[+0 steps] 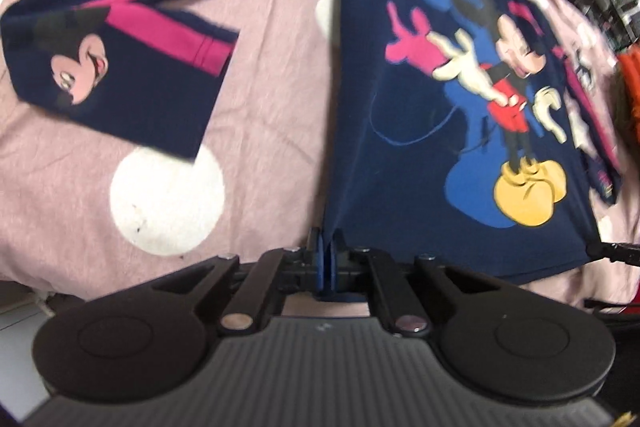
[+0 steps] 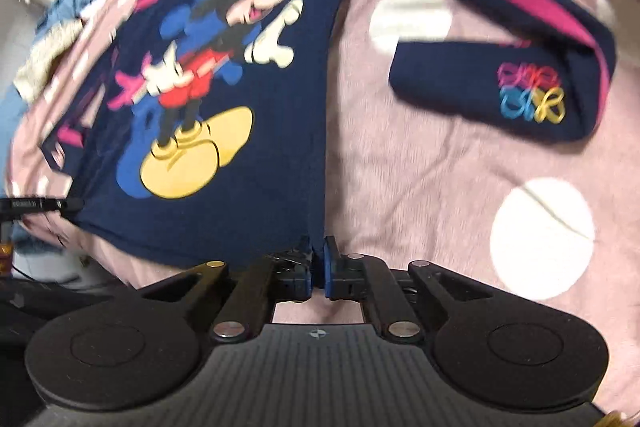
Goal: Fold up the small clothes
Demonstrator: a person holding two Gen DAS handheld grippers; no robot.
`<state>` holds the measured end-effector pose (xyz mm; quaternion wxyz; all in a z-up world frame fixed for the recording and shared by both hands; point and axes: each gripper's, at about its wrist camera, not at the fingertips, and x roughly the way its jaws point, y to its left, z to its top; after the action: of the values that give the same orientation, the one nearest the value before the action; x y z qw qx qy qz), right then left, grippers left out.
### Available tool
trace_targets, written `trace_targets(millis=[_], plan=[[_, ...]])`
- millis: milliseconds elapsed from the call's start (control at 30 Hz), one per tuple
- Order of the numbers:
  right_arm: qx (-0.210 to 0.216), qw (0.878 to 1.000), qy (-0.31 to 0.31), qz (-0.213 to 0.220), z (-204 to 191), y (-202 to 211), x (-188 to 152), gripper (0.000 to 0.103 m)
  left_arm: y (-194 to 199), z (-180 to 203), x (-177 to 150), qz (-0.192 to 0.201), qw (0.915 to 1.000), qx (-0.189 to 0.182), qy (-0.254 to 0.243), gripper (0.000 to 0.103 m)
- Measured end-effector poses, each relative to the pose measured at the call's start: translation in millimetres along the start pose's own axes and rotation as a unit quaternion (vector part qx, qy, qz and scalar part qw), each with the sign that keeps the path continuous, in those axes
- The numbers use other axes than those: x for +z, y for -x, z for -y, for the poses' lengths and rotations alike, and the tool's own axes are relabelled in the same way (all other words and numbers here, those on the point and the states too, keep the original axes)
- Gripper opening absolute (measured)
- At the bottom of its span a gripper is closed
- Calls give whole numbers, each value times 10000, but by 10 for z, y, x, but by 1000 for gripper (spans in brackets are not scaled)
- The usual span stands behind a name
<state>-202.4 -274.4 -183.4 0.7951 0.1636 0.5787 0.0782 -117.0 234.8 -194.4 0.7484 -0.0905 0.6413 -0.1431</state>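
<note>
We had the navy shirt point(image 1: 400, 131) spread front-up on the pink bedcover point(image 1: 260, 147), both sleeves out sideways. Our left gripper point(image 1: 327, 247) and right gripper point(image 2: 318, 259) were each closed tight on a near hem corner. We judged no fold made yet; sleeves and body remained.

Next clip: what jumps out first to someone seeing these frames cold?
The navy shirt with its big cartoon mouse print lies flat on the pink polka-dot sheet. Its pink-striped sleeves are spread to the sides. The left gripper and right gripper each pinch a bottom hem corner.
</note>
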Motion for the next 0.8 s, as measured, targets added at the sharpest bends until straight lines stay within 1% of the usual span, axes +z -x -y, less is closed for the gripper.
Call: trace_targets(millis=[67,133,233,300,333,367,400,433,500,533,567,600,667,767,800], plan=[[-102,9999,-85,-84,28,-104,10,8,-88,38,34,-109,9998,126,-122,4],[-183,9996,-171,-155,71,-152,46,8,-113,81,48,-121,9991,249,-317,6],[-238,9994,-145,-216,117,-166,83,15,-97,69,63,-155,9988,276,-364,8],[-292,9995,-146,-38,114,-75,66,24,-42,65,49,-193,9986,348,-360,17],[-388,9990,-180,85,142,-4,48,26,10,64,14,-191,9978,489,-405,33],[-481,9983,-257,224,194,74,31,28,60,76,15,-169,9964,679,-488,54],[-546,9970,-379,405,239,144,28,28,126,86,8,-109,9943,887,-579,60],[-644,9945,-527,629,309,227,38,28,191,112,10,-10,9924,1024,-678,61],[-963,9843,-977,1109,492,380,63,30,322,147,42,163,9909,1094,-768,62],[-1080,9755,-1346,1364,619,451,75,30,373,156,74,259,9912,1092,-708,66],[-1132,9643,-1775,1606,773,521,67,36,415,162,112,343,9918,1059,-634,71],[-1119,9529,-2186,1780,902,555,62,36,431,179,159,392,9923,1020,-585,72],[-976,9356,-2772,1957,1094,545,44,36,453,252,260,474,9928,943,-567,72],[-783,9241,-3175,1975,1210,428,28,36,446,397,359,590,9924,831,-687,72],[-730,9181,-3314,2048,1233,396,17,36,436,445,379,596,9925,805,-709,72]])
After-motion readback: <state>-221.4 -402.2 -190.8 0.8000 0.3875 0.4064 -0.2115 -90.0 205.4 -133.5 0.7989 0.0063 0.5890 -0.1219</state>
